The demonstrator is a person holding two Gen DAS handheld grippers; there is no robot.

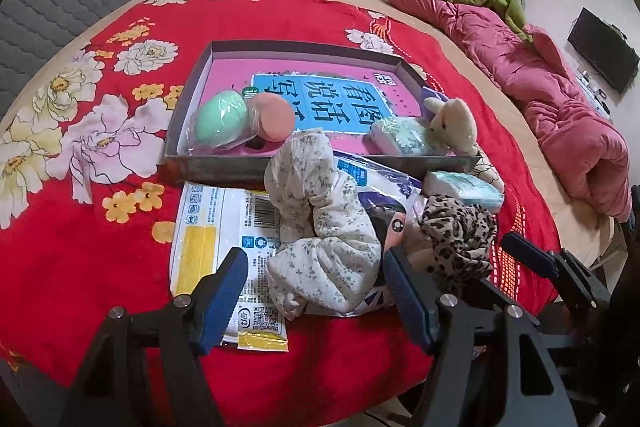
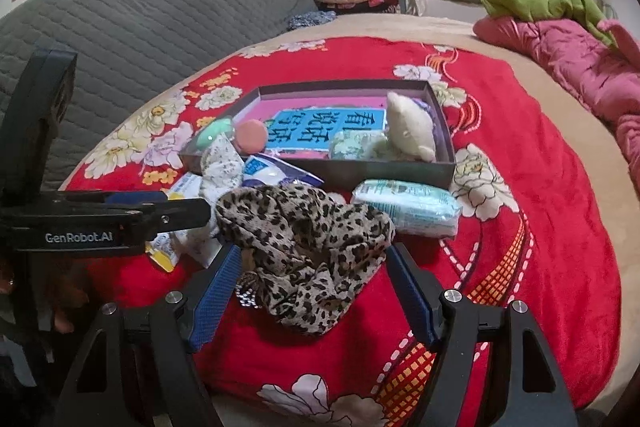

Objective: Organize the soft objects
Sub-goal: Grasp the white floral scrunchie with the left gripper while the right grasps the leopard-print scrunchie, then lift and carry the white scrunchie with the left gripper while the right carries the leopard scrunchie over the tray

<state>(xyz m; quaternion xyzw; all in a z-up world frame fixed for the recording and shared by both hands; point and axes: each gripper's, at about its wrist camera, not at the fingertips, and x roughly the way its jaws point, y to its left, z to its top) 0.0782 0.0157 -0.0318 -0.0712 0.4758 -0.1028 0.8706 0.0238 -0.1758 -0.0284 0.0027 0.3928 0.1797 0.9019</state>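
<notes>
Best lowered deep around the bulk of each bundle before closing, since loose cloth slips from a shallow pinch; left gripper [image 1: 312,291] wide open astride the crumpled cream floral-print fabric [image 1: 320,227], gripping nothing, right gripper [image 2: 312,291] likewise wide open around the floppy leopard-print cloth [image 2: 304,247], both bundles lying on the red flowered bedspread [image 2: 520,227] just in front of the shallow grey cardboard box [image 1: 192,163]. Inside that box already: 2 smooth egg-shaped sponges, 1 mint green [image 1: 220,123] and 1 peach [image 1: 274,119], plus a fuzzy cream plush bunny [image 1: 452,123]; a crinkly plastic-wrapped tissue pack [image 2: 404,207] outside beside the box.
</notes>
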